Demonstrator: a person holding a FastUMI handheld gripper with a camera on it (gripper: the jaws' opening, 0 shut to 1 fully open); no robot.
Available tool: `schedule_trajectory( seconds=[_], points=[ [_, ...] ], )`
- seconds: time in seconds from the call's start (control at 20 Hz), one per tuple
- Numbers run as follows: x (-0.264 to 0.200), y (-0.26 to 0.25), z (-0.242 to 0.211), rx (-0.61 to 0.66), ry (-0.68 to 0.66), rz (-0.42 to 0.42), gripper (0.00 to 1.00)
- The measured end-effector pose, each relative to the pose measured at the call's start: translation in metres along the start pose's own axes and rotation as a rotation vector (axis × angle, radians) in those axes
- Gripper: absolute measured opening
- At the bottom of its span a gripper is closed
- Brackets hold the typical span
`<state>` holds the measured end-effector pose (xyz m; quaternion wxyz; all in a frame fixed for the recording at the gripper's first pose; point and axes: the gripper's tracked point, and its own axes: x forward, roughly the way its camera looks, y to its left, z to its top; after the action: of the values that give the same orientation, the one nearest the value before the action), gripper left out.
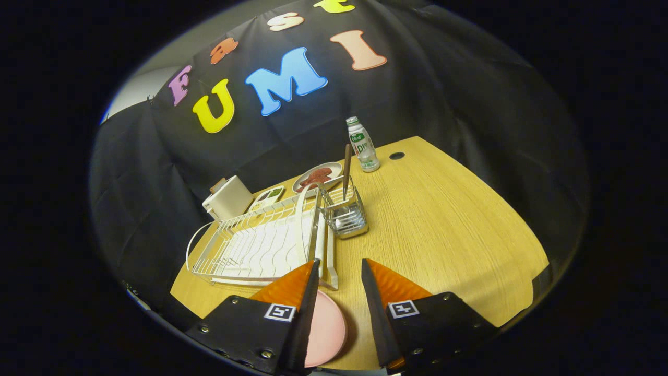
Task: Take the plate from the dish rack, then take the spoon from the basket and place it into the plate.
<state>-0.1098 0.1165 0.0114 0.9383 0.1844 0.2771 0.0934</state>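
Now, plate: round pink plate (326, 334) lies flat on the table in the lower middle of the frame, between the two fingers and partly hidden behind the left one; no finger presses on it.
Gripper: gripper (339, 269) has its fingers spread apart with a clear gap, holding nothing; the tips point up-frame toward the rack's near corner.
Pose: the tool is held above the table's near edge, looking down and forward over the plate, tilted so the tabletop slants up toward the right of the frame.
Spoon: long brown-handled spoon (346, 169) stands upright in the basket, its handle sticking out above the rim; its bowl is hidden inside.
Basket: small silver wire basket (345, 214) hangs on the rack's far right corner, just above frame centre, well beyond the fingertips.
Dish rack: white wire dish rack (261, 245) on its white tray sits left of centre, just ahead of the left finger.
Table: light wood-grain table (443, 230) fills the right half of the scene.
Behind the rack: white boxy appliance (228, 198), a small tray (267, 197) and a dish of reddish food (315, 177).
Bottle: white plastic bottle with a green label (363, 144) stands at the far edge, upper centre.
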Motion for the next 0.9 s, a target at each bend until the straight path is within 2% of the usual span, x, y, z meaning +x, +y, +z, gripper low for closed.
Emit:
schedule_trajectory(
  seconds=[0.15,0.5,0.7,0.9],
  points=[
    [0.02,0.0,0.037,-0.025,-0.032,0.017,0.5],
    [0.093,-0.014,0.113,-0.105,-0.119,-0.005,0.5],
    [0.136,-0.025,0.125,-0.121,-0.117,-0.009,0.5],
    [0.172,-0.031,0.124,-0.069,-0.11,0.005,0.5]
  ],
)
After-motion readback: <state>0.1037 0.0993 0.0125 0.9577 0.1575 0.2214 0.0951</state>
